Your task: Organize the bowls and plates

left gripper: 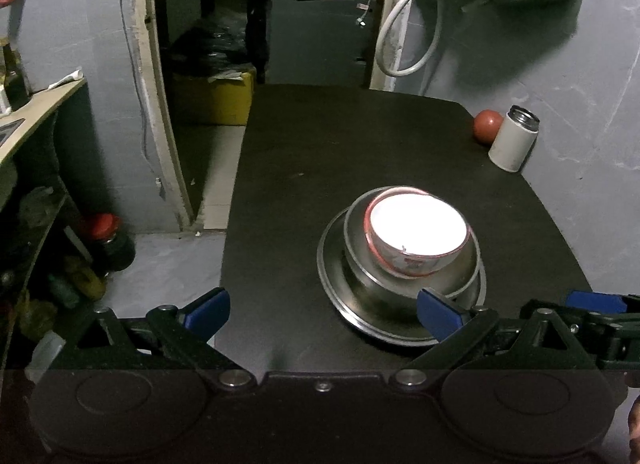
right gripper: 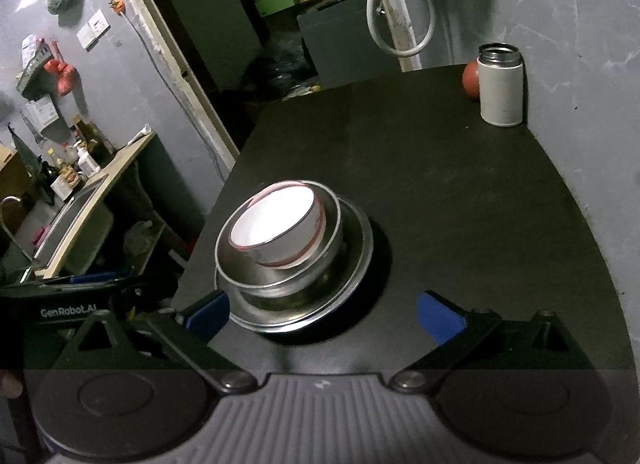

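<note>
A white bowl with a red rim [left gripper: 416, 234] [right gripper: 276, 221] sits tilted inside a steel bowl [left gripper: 360, 276] [right gripper: 248, 272], which rests on a steel plate [left gripper: 380, 324] [right gripper: 356, 260] on the black table [left gripper: 304, 167] [right gripper: 460, 203]. My left gripper [left gripper: 322, 314] hangs open just short of the stack, its right blue fingertip [left gripper: 438, 316] over the plate's near rim. My right gripper [right gripper: 324, 314] is open too, with its left blue fingertip [right gripper: 206, 314] beside the plate's left edge. Neither holds anything.
A white flask with a steel mouth [left gripper: 514, 139] [right gripper: 501, 83] and a red round fruit [left gripper: 487, 125] [right gripper: 470, 79] stand at the table's far right corner against the wall. A counter with a sink and bottles [right gripper: 76, 191] lies left; a doorway [left gripper: 208, 83] opens behind.
</note>
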Tool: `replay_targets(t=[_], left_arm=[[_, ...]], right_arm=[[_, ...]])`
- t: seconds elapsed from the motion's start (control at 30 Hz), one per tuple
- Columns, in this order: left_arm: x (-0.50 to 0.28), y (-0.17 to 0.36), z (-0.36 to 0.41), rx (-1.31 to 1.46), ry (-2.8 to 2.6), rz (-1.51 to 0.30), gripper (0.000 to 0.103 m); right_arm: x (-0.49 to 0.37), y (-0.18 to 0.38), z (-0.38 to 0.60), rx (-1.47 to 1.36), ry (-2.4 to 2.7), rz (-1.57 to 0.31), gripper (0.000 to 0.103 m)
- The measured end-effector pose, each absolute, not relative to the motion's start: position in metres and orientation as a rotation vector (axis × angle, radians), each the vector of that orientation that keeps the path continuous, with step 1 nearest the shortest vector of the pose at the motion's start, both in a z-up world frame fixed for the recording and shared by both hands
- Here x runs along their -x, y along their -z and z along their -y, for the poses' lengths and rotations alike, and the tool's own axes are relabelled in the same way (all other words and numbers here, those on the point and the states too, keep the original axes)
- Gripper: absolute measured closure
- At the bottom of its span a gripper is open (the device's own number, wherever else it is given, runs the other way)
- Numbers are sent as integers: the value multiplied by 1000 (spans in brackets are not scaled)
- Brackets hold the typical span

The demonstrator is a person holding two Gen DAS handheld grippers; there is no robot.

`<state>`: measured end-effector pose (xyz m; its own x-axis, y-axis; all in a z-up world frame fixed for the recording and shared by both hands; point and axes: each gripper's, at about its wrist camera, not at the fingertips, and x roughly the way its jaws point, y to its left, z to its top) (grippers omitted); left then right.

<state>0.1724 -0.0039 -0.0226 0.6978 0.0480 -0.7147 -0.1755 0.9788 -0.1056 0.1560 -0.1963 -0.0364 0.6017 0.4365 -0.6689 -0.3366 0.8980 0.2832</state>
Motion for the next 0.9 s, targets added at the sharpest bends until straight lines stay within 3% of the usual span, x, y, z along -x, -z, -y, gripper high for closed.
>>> replay_targets(t=[0.9], left_arm=[[-152, 23, -18, 175, -84, -768, 3]], right_arm=[[-132, 31, 174, -115, -384, -795, 0]])
